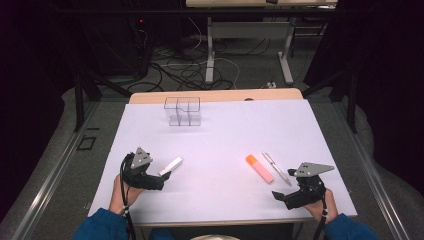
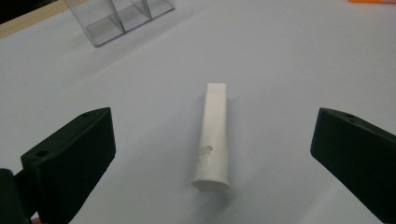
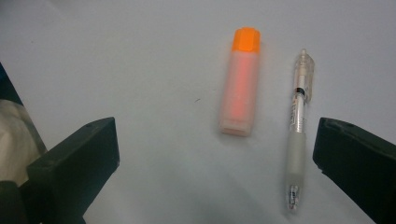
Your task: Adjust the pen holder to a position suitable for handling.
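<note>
A white tube (image 1: 171, 165) (image 2: 213, 136) lies flat on the white table (image 1: 220, 150), just ahead of my left gripper (image 1: 162, 179) (image 2: 212, 158). That gripper's jaws stand wide apart with the tube's near end between them, untouched. An orange highlighter (image 1: 259, 168) (image 3: 241, 87) and a clear pen (image 1: 276, 169) (image 3: 298, 128) lie side by side at the right. My right gripper (image 1: 281, 196) (image 3: 215, 163) is open near the front edge, both items a little ahead of its jaws.
A clear plastic organiser with compartments (image 1: 183, 111) (image 2: 119, 16) stands near the table's far edge, left of centre. Beyond the table the floor holds cables (image 1: 185, 70) and the legs of another desk (image 1: 247, 50). A person's hands and blue sleeves (image 1: 100, 225) hold both grippers.
</note>
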Demonstrator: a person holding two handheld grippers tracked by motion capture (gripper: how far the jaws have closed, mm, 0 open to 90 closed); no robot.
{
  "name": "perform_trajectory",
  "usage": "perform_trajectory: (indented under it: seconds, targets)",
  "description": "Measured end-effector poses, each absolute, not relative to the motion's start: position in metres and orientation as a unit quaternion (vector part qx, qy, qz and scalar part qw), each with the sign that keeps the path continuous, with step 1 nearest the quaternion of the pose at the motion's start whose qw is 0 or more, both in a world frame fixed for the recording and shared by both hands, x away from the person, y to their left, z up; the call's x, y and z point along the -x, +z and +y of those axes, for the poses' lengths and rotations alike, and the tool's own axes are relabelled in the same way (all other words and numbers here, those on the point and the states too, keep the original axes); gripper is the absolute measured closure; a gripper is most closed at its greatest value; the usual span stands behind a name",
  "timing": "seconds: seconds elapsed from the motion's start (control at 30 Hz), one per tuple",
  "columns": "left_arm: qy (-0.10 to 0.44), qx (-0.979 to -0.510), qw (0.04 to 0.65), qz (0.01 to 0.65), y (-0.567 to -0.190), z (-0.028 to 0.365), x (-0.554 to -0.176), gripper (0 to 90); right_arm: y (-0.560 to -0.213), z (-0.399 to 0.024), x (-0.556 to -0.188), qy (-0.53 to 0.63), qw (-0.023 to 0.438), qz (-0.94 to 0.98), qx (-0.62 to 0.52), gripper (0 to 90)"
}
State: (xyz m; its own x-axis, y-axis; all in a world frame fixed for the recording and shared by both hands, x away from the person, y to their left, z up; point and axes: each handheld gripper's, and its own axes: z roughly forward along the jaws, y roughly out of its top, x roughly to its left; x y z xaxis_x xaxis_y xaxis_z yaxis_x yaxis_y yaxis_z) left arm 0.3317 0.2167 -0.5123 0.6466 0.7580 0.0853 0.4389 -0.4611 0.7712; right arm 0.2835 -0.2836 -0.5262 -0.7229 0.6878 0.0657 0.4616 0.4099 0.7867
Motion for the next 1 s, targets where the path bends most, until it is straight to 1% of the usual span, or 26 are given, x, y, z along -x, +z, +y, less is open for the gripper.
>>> perform_trajectory:
  seconds: [0.4,1.0]
  targets:
    - [0.217,-0.815,0.371,0.39,-0.505,0.224,-0.379,0.0,-0.526,-0.284,-0.284,0.418,0.135,0.828,-0.347,0.1]
    - [0.207,-0.823,0.349,0.398,-0.507,0.223,-0.425,0.0,-0.525,-0.284,-0.283,0.417,0.132,0.829,-0.347,0.1]
